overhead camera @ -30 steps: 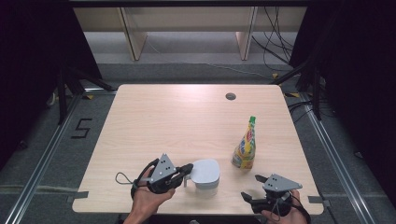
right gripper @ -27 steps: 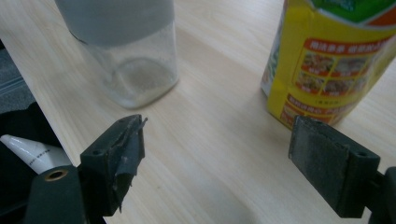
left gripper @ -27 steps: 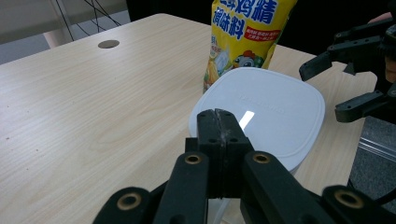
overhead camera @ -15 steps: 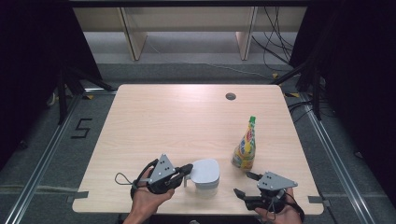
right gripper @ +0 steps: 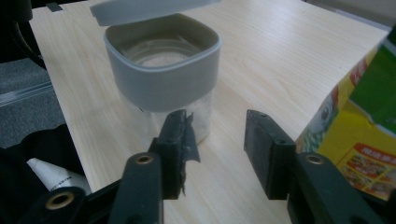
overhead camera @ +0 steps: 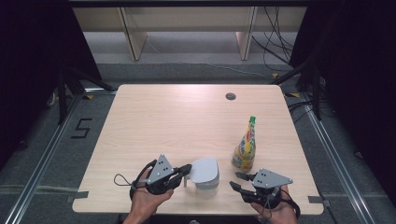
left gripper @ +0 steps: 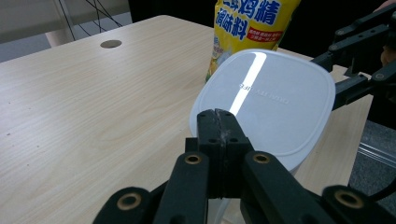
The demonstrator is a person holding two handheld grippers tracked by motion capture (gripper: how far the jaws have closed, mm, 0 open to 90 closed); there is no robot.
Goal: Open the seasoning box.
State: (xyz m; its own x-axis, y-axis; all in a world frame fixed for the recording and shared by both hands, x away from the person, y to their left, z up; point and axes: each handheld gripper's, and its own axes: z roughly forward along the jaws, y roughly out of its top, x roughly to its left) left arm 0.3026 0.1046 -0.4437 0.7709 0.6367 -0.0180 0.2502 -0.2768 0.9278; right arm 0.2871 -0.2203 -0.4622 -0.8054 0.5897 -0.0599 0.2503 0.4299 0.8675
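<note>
- Left gripper (overhead camera: 186, 171): jaws closed on the edge of the white lid (left gripper: 264, 100), raised above the grey-rimmed jar (right gripper: 163, 74).
- Right gripper (overhead camera: 237, 180): jaws apart, empty, near the jar's right side.

Clear jar (right gripper: 163, 88) upright near table edge; grey lid (overhead camera: 206, 170) lifted; yellow pouch (overhead camera: 245, 145) beside.

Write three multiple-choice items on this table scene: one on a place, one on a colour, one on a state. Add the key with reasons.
1. The seasoning pouch stands where?
A. far left corner
B. near right, beside the jar
C. on the floor

2. The jar's lid is:
A. red
B. white
C. black

3. The right gripper is:
A. open
B. shut on the pouch
C. shut on the jar

Key: 1 B, high view shows it right of the jar; 2 B, left gripper view shows a white lid; 3 A, a bare gap between its fingers.
</note>
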